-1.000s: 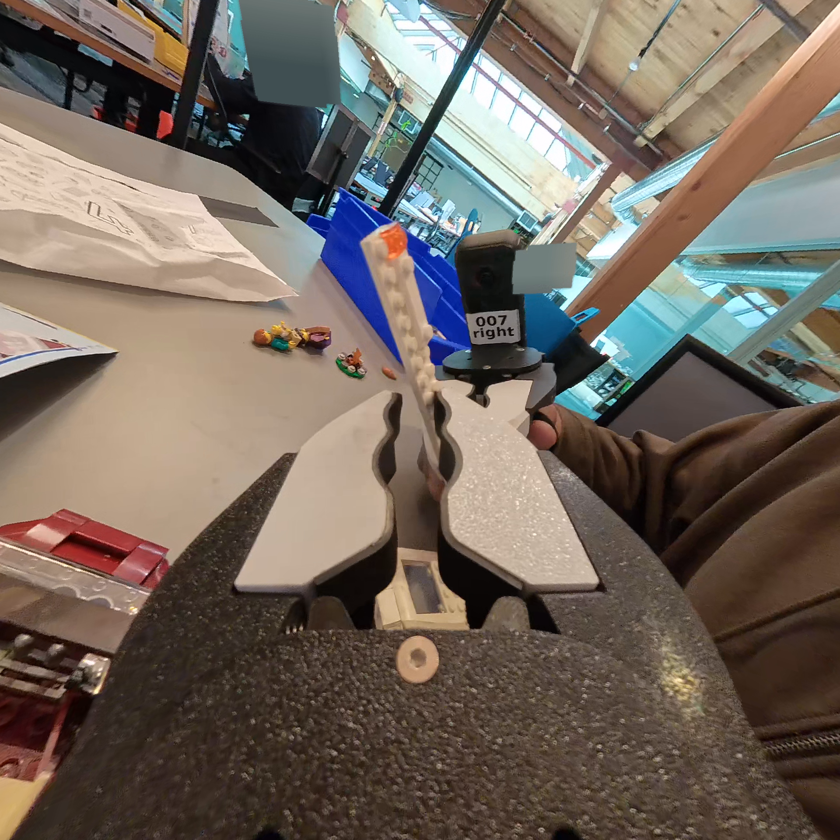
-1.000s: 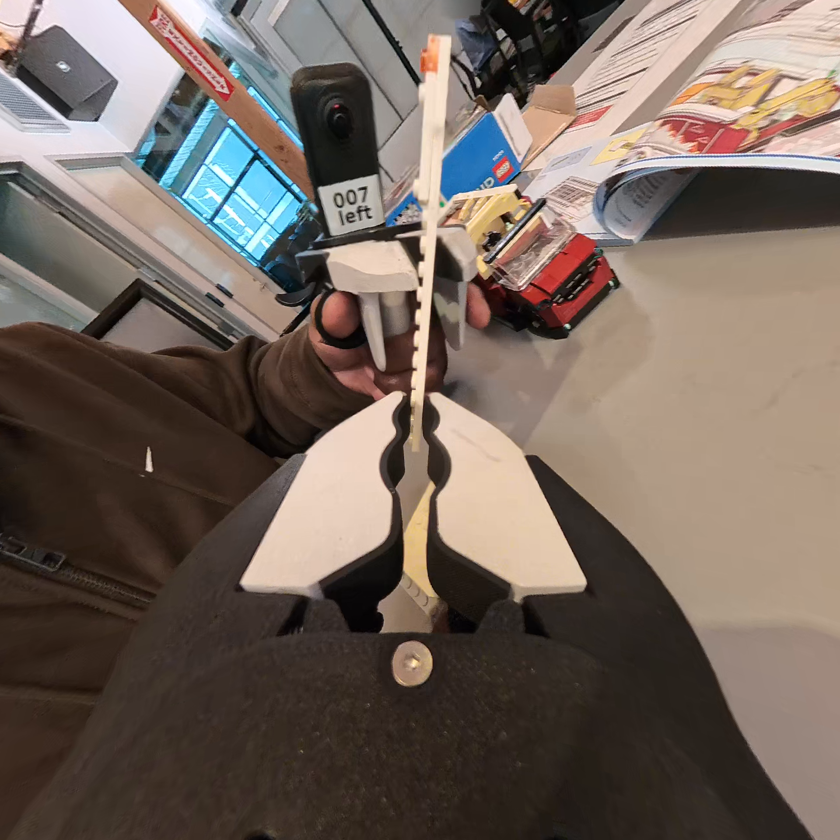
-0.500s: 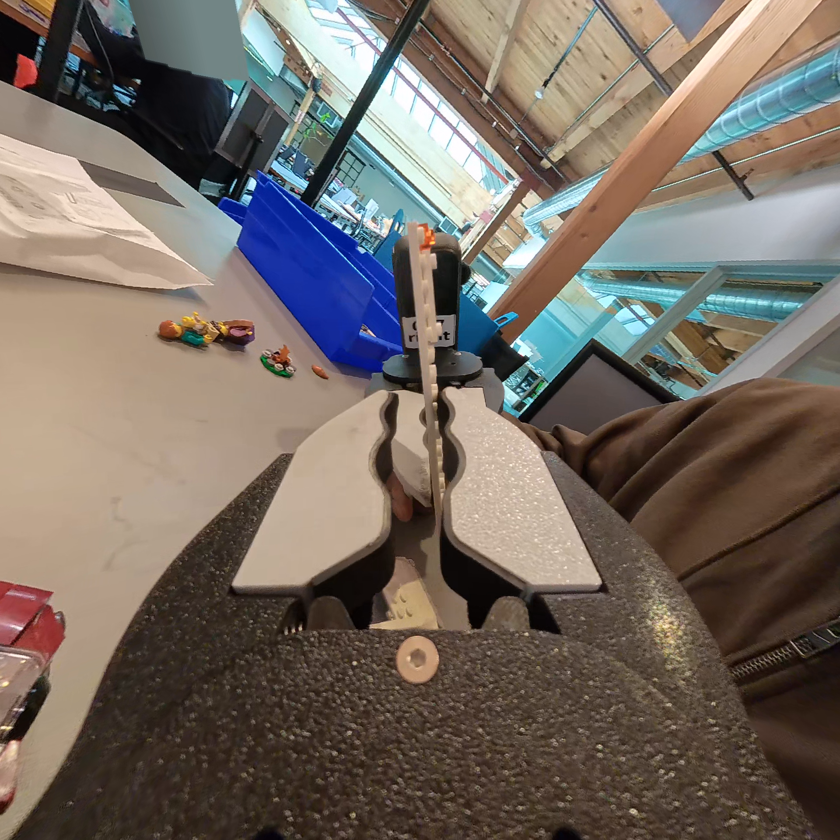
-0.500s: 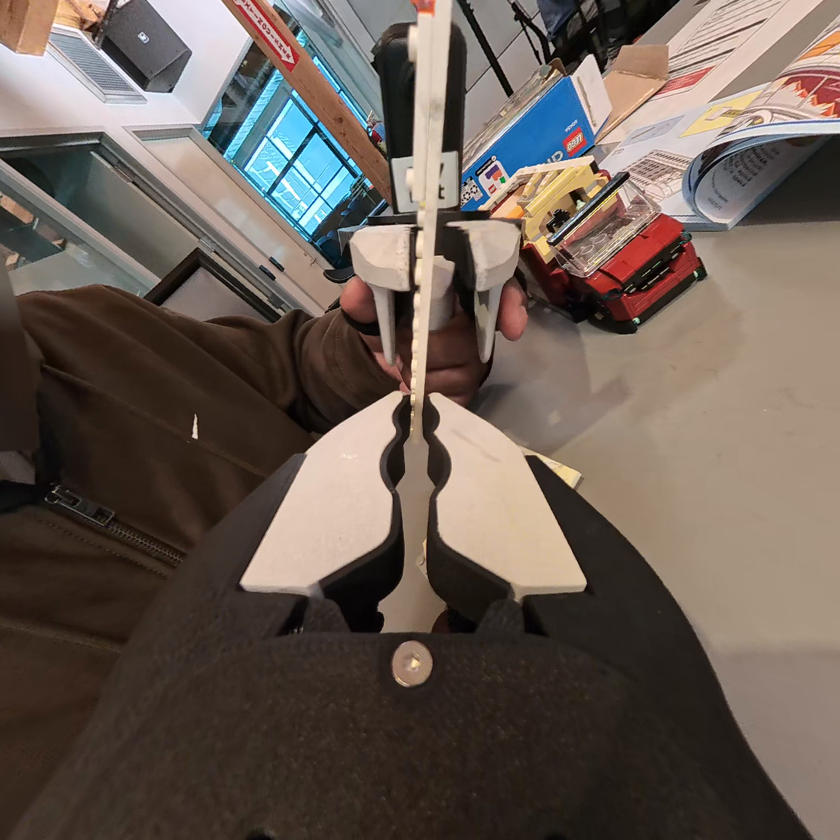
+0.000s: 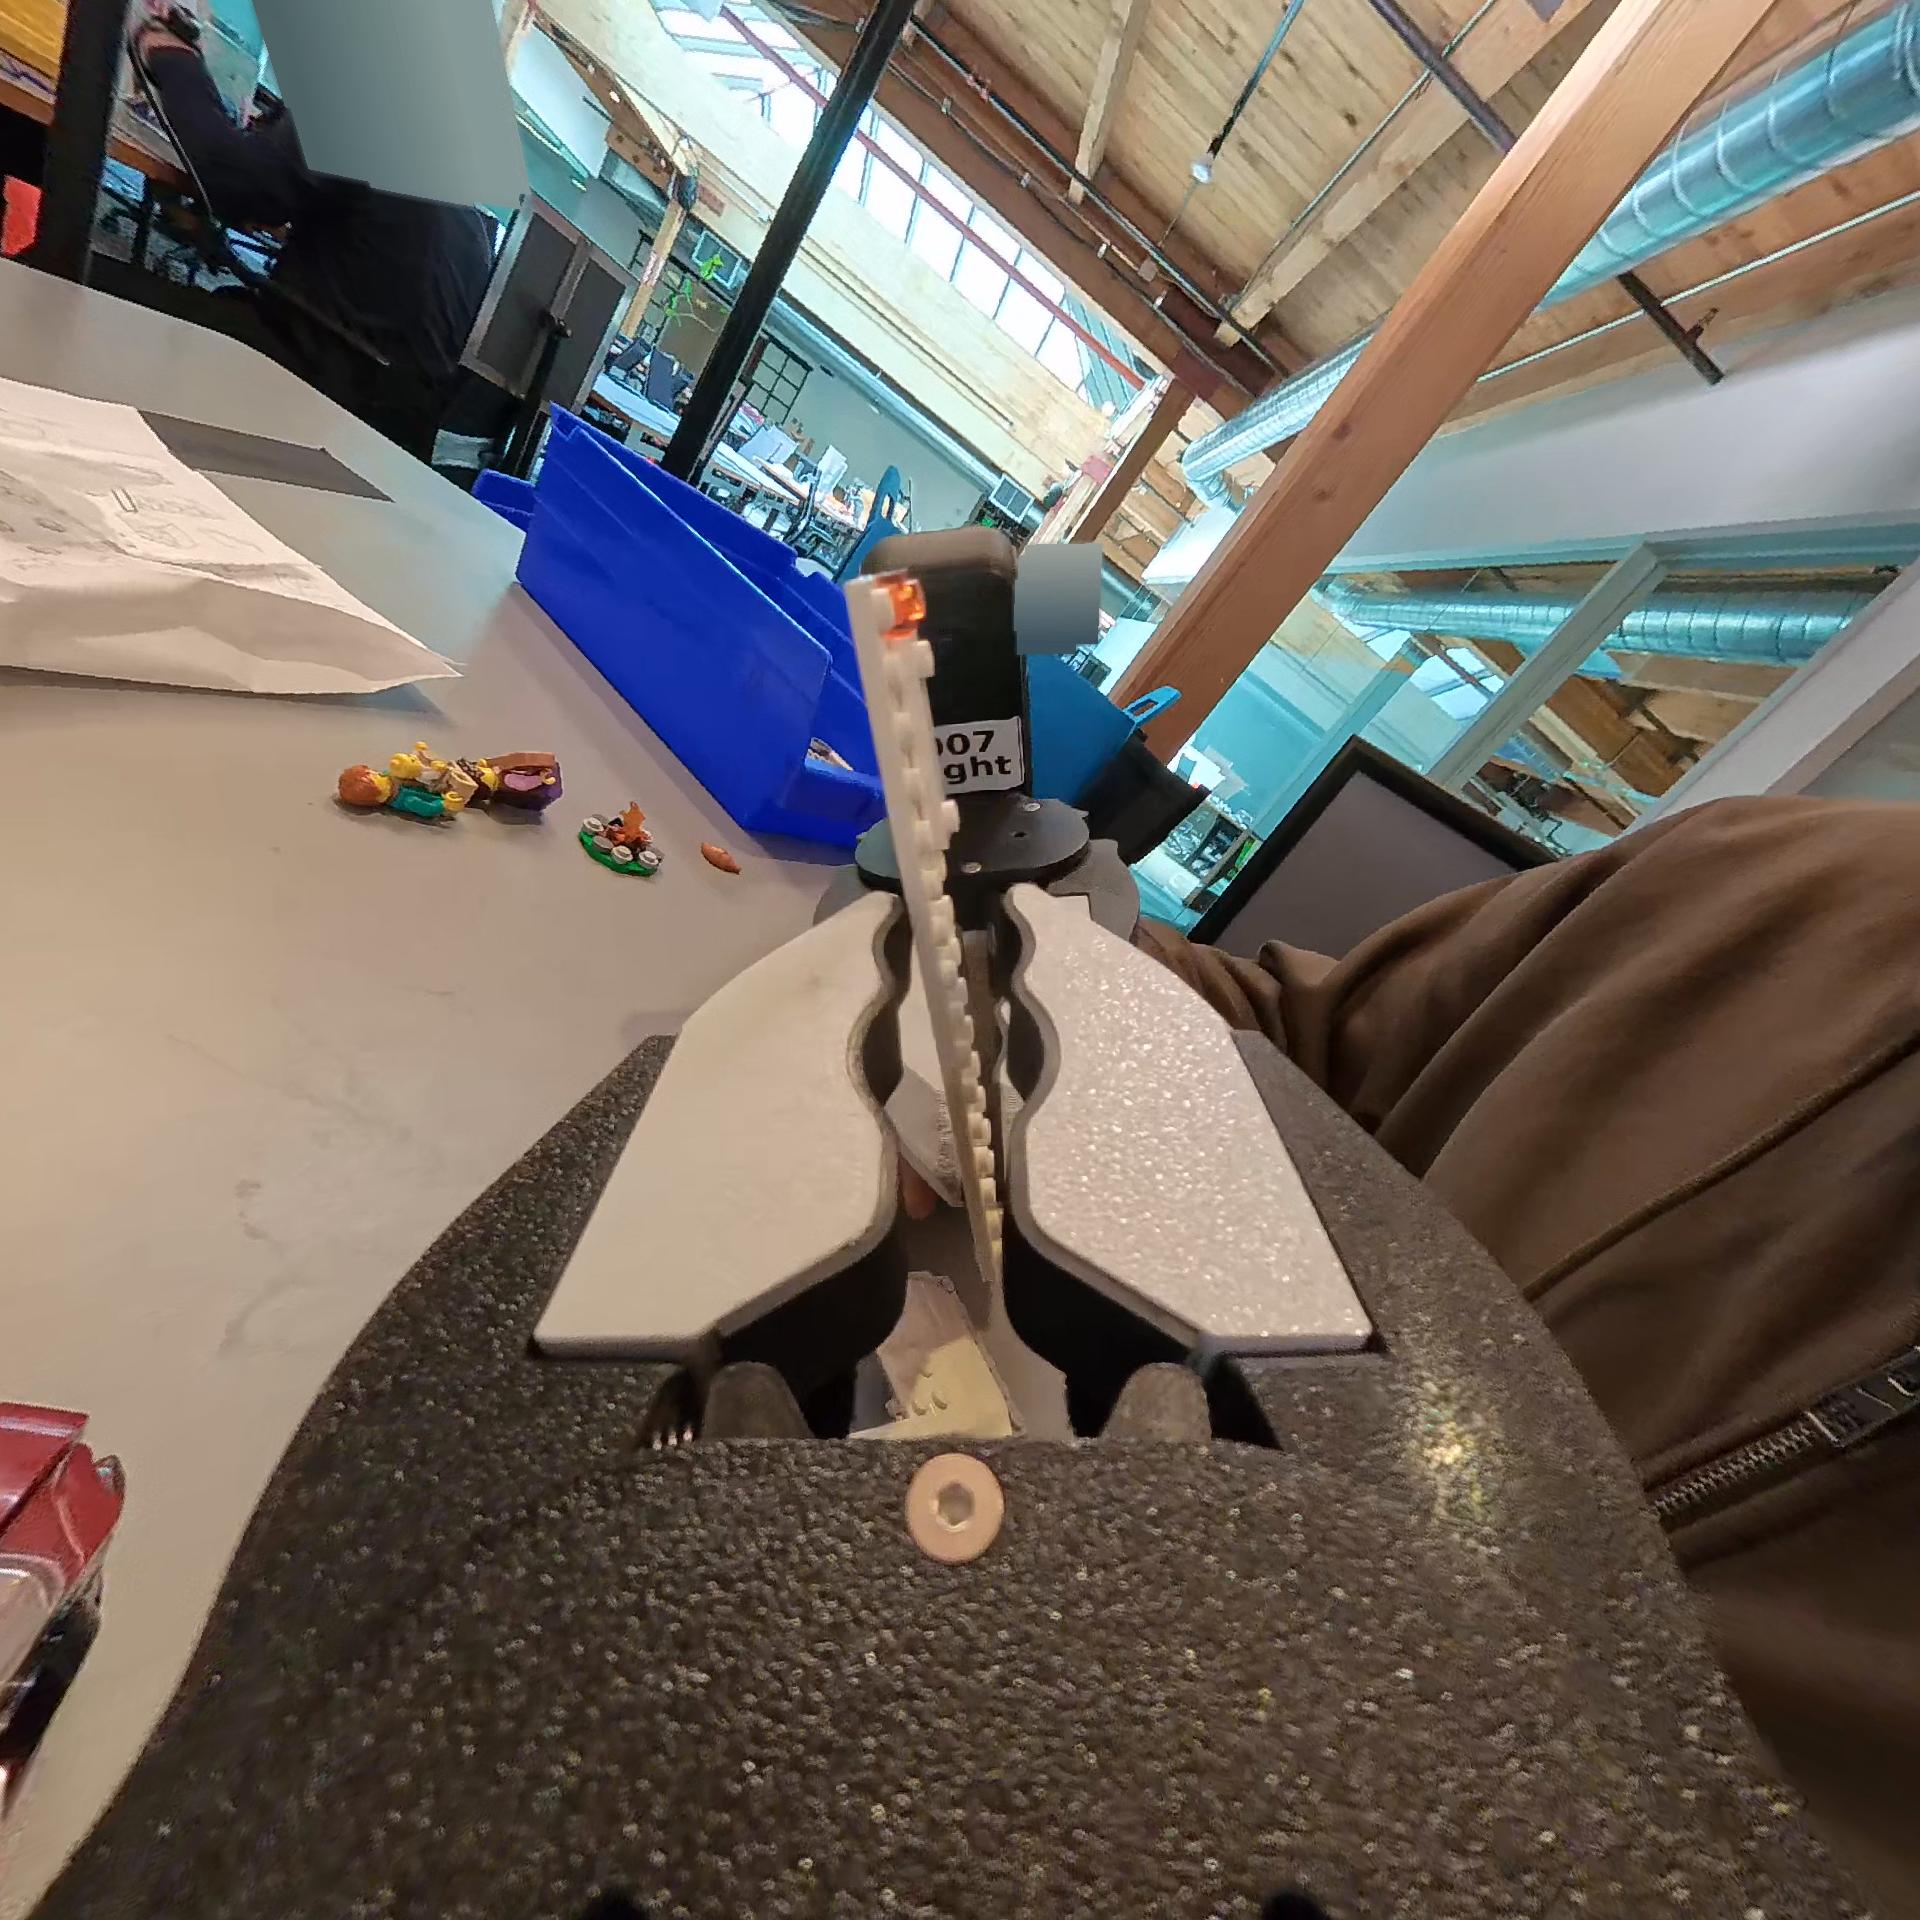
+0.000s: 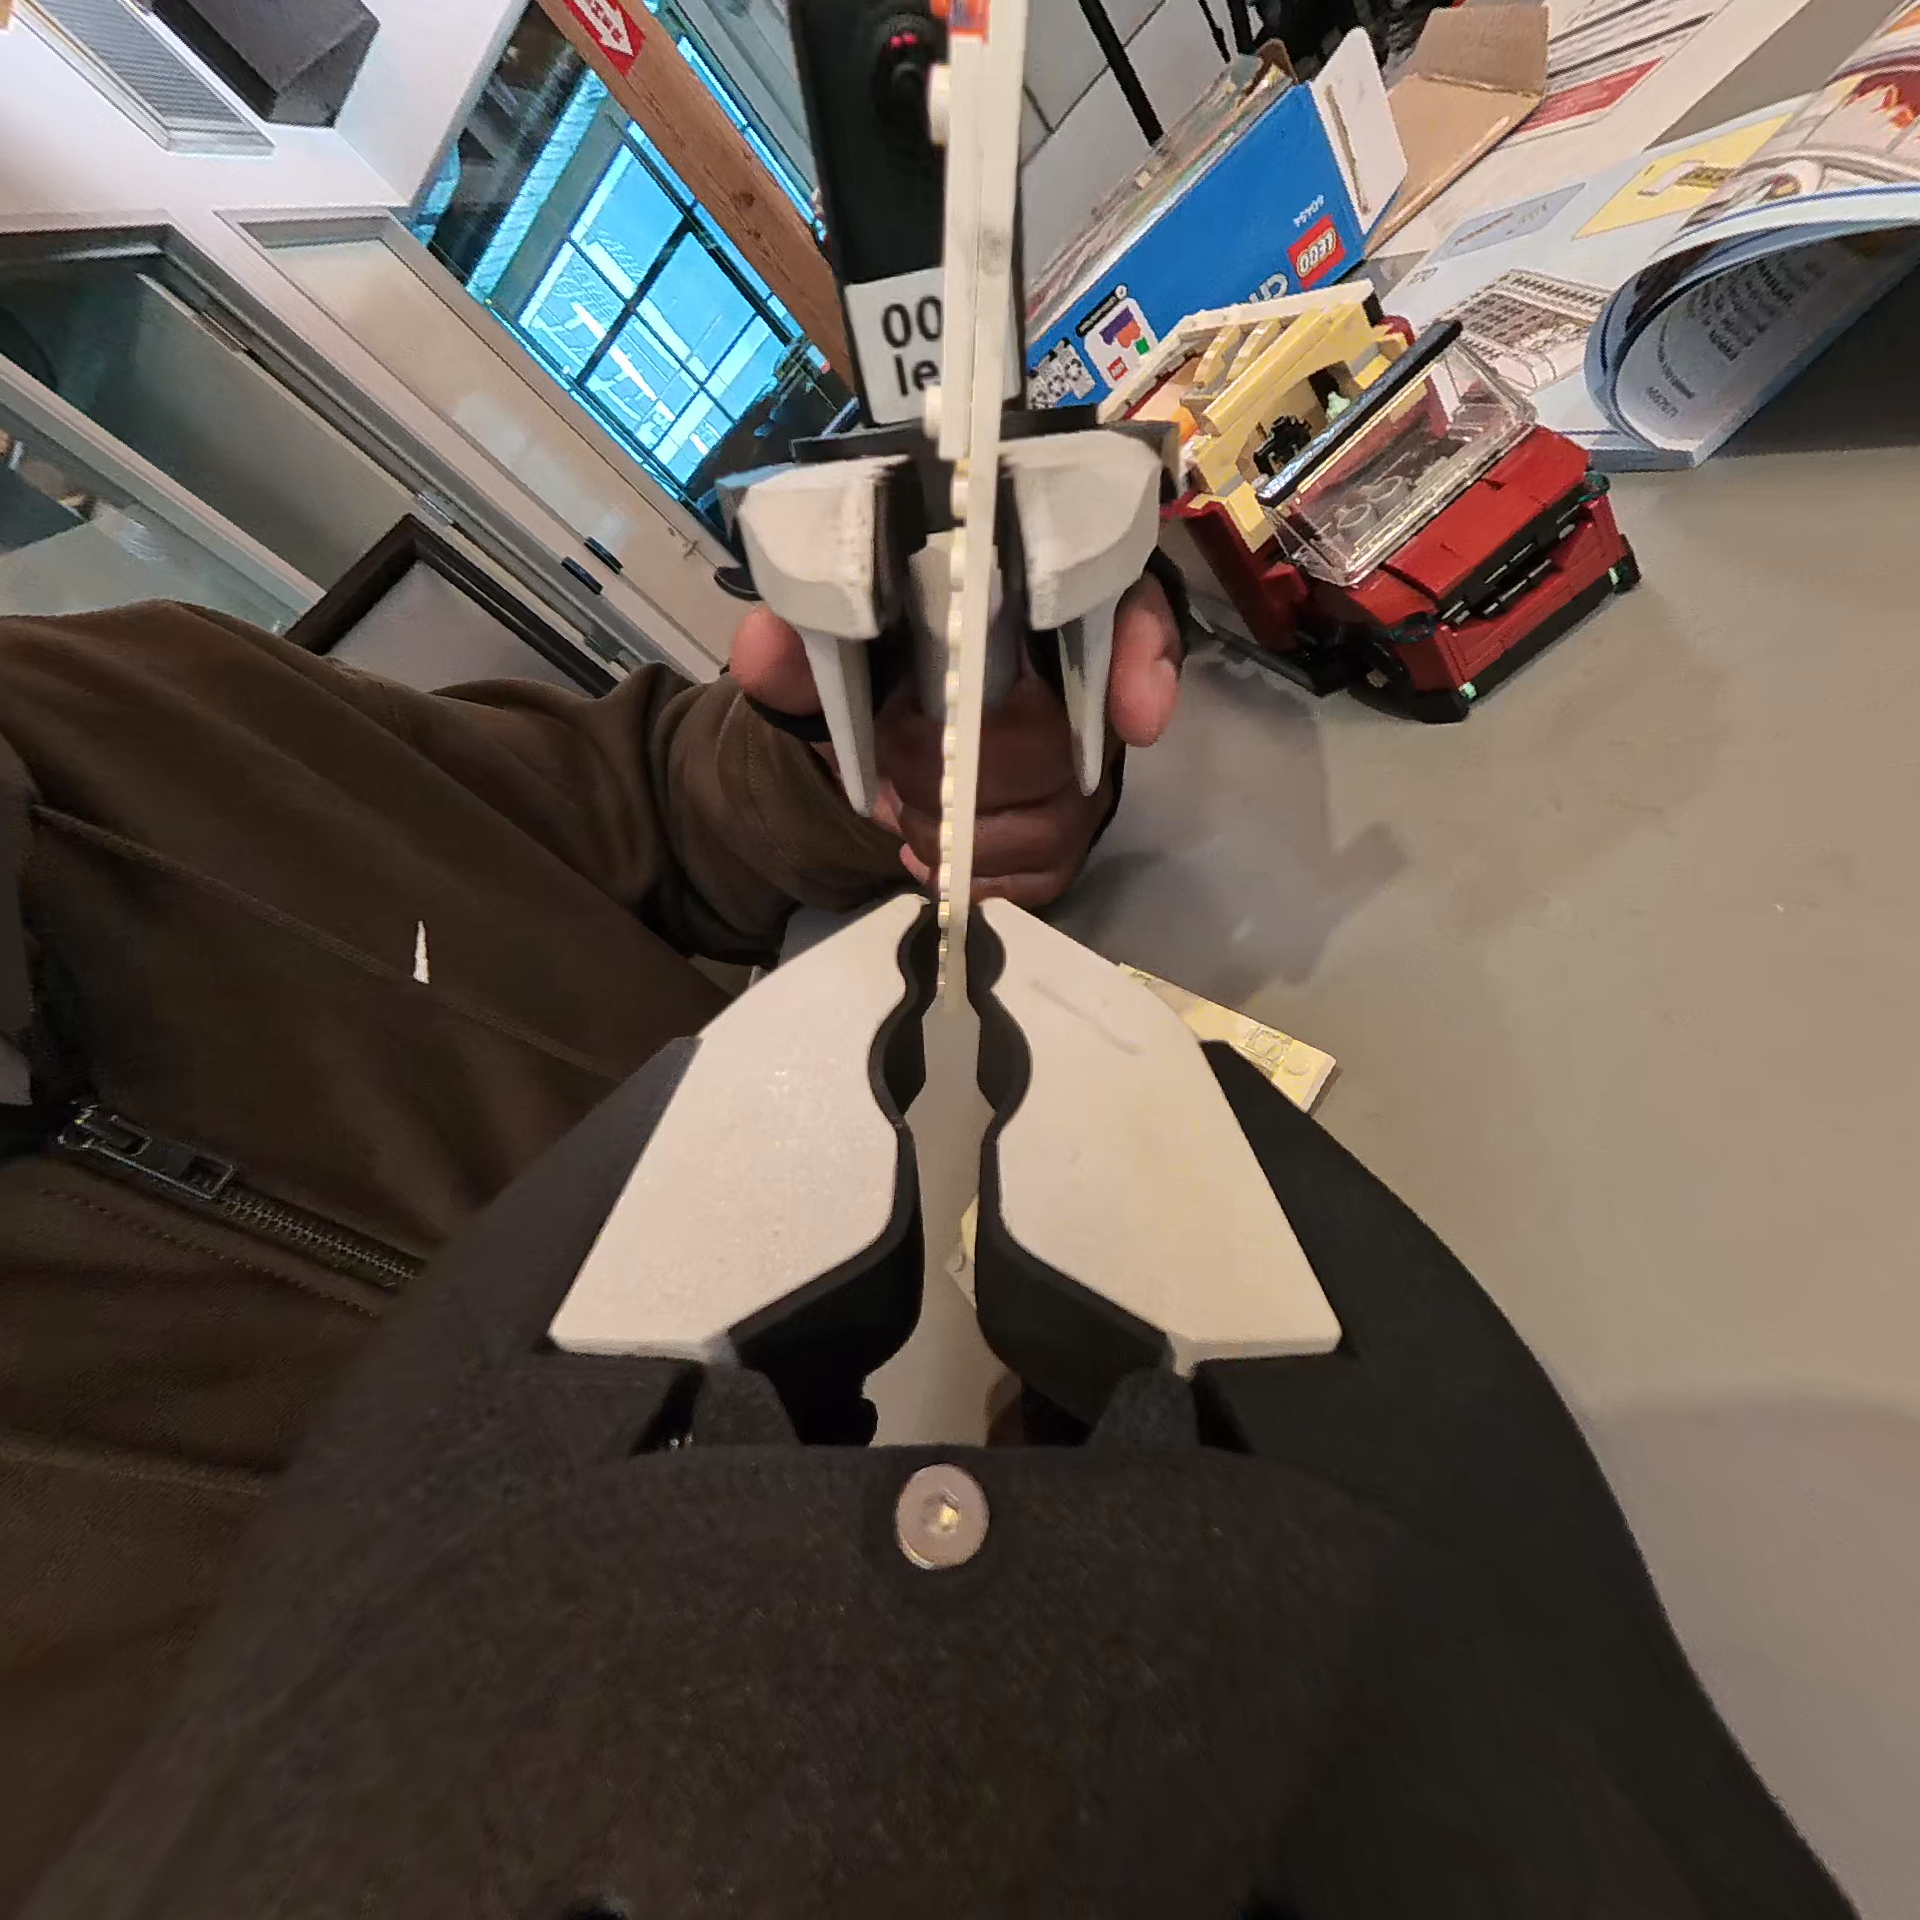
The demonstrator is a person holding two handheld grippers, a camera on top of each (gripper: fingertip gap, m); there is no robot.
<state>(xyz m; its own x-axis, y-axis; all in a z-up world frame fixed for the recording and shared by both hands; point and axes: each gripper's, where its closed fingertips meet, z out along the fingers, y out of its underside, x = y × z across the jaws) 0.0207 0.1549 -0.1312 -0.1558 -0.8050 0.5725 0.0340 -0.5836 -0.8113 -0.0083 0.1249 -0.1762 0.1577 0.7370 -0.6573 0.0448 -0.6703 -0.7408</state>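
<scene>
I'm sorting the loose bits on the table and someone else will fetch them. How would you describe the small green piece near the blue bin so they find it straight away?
Start at the blue bin on the grey table. In front of its near corner lies a small green round base with grey studs and an orange bit on top. It sits between the lying toy figures and a lone orange-brown bit; it alone is green and round.
</scene>
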